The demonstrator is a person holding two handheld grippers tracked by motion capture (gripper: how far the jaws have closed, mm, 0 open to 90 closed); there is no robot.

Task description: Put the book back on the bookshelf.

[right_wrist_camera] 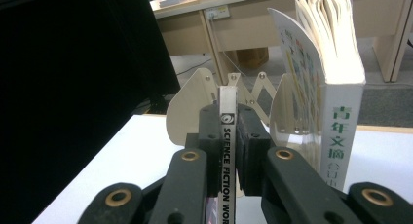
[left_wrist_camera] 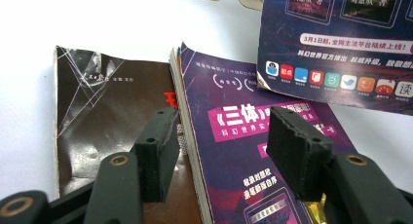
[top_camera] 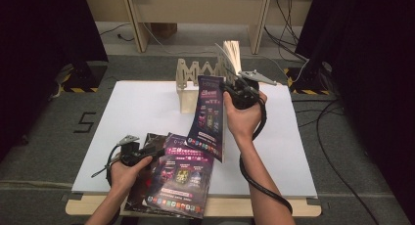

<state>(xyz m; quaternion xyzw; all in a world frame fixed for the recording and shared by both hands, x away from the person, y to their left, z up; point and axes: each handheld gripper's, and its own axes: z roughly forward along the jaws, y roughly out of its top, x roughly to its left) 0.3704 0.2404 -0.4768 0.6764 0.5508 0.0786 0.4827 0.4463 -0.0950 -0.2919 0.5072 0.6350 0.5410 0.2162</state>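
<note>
The right gripper [right_wrist_camera: 228, 151] has its two black jaws pressed against both faces of a thin purple-covered magazine with a white spine [right_wrist_camera: 227, 136]; the spine reads "SCIENCE FICTION WOR". In the high view this magazine [top_camera: 209, 115] hangs upright from the right gripper [top_camera: 234, 90], above the middle of the white rectangular tabletop [top_camera: 142, 112]. The right hand [top_camera: 243, 118] grips the tool from below, and a black cable trails along the forearm.

Just beside the held magazine stands a thick white-spined book with green characters [right_wrist_camera: 338, 126], its pages fanned open at the top. It rests in a pale wooden accordion-style book rack [right_wrist_camera: 195, 109] at the far side of the table.

The left gripper [left_wrist_camera: 221, 153] has its jaws spread apart, hovering over a flat purple magazine with white and pink lettering [left_wrist_camera: 253, 151]. The edge of that magazine's page block lies between the jaws. This magazine overlaps a dark brown glossy-covered book [left_wrist_camera: 104, 121]. Both lie at the near edge of the tabletop, under the left hand [top_camera: 125, 173] and left gripper [top_camera: 152, 151].
</note>
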